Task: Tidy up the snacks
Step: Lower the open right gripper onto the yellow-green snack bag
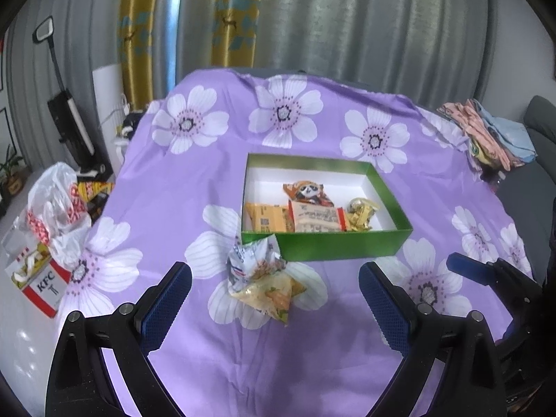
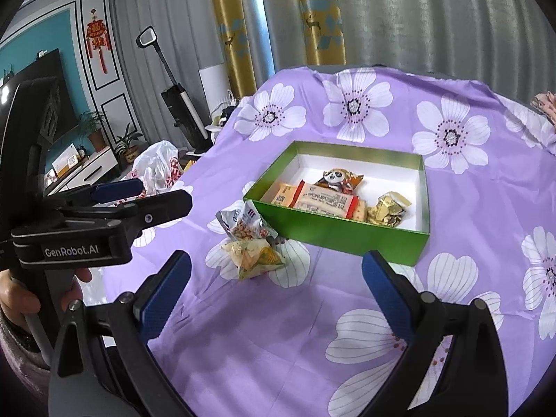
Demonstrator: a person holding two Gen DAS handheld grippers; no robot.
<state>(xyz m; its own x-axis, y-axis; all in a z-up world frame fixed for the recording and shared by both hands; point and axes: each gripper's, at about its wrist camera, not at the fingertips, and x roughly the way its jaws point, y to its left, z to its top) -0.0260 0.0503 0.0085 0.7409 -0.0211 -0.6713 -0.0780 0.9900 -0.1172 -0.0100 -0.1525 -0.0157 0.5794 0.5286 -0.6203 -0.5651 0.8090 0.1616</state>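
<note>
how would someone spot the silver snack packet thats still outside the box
Find the green box on the purple flowered cloth. Two packets lie against its near left corner. The silver packet is the crumpled one touching the box; its neighbour, the yellow packet, lies nearer the grippers.

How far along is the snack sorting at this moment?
Done: four snacks lie in the green box, among them the panda packet. In hand: nothing; the left gripper and right gripper are both open. Left: the silver packet and yellow packet on the purple cloth.
</note>
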